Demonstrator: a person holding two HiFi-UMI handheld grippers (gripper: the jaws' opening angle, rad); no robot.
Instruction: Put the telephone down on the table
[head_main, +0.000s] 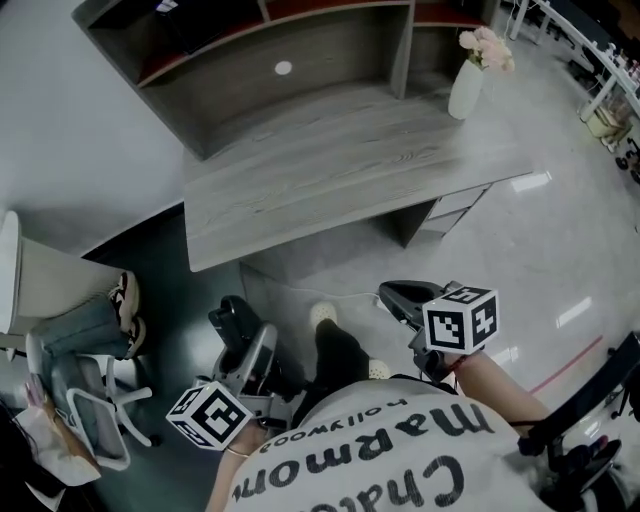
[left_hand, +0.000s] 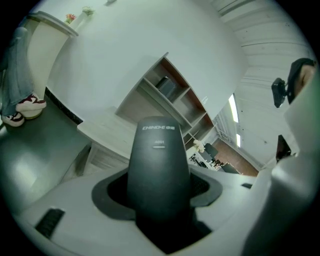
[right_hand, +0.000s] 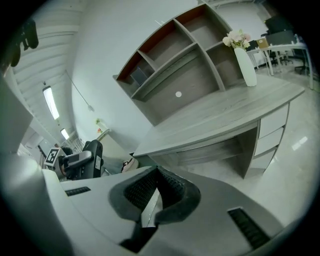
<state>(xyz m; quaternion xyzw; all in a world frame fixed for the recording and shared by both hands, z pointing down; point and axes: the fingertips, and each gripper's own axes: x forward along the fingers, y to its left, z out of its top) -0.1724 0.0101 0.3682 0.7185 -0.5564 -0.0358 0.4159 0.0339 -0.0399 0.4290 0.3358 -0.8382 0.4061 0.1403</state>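
The black telephone (head_main: 232, 322) is off the table, held low at the person's left side, well short of the grey wooden desk (head_main: 330, 170). My left gripper (head_main: 258, 362) is shut on it. In the left gripper view the telephone (left_hand: 159, 165) stands upright between the pads and fills the middle, its white print facing the camera. My right gripper (head_main: 400, 297) hangs to the right of the person's legs, its jaws closed together with nothing between them (right_hand: 157, 187). From the right gripper view the telephone (right_hand: 80, 160) shows at the left, below the desk (right_hand: 225, 115).
A shelf unit (head_main: 280, 60) stands along the desk's back. A white vase with pale flowers (head_main: 467, 85) sits at the desk's right end. A white office chair (head_main: 90, 400) and another person's legs in jeans and sneakers (head_main: 85, 325) are at the left.
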